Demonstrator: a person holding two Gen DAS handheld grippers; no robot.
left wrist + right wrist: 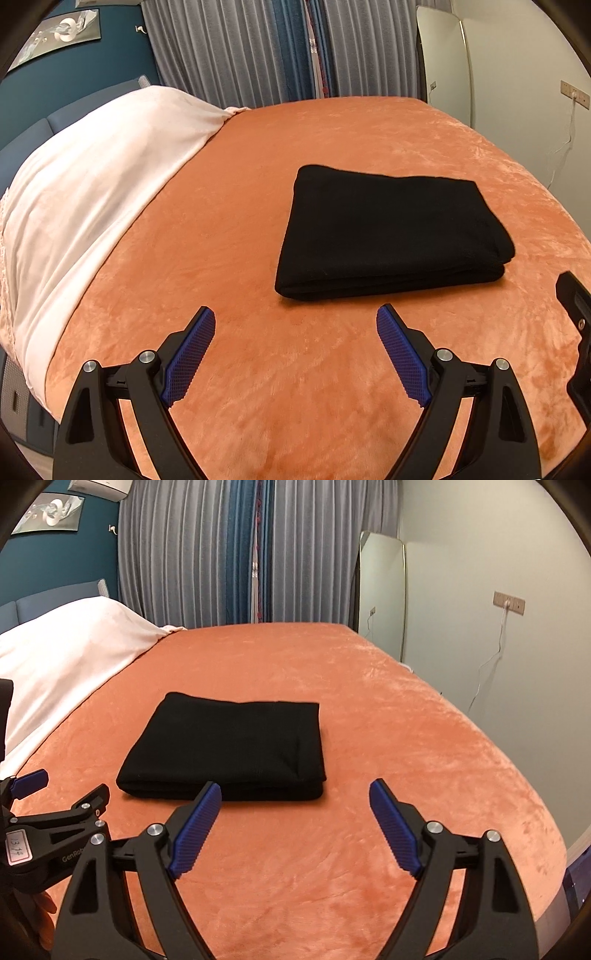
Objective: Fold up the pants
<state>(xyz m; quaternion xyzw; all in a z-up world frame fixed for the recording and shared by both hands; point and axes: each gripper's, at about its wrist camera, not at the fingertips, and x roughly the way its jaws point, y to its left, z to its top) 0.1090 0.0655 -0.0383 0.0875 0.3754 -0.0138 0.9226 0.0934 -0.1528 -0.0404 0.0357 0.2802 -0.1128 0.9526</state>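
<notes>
Black pants (391,229) folded into a compact, layered rectangle, lying flat on the orange blanket (258,166) near mid-bed, well apart from the white bedding (92,192) at the head. Left gripper (295,343) spread wide, holding nothing, hovering just short of the stack's near edge. Right gripper (295,816) likewise spread and empty, beside it. Probably backed off because the folding looks complete: edges stacked evenly, nothing trailing.

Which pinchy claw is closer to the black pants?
The right gripper, though not by much. Its left fingertip overlaps the near edge of the folded black pants in its own view. The left gripper hangs open a little back from the pants, orange blanket showing between.
</notes>
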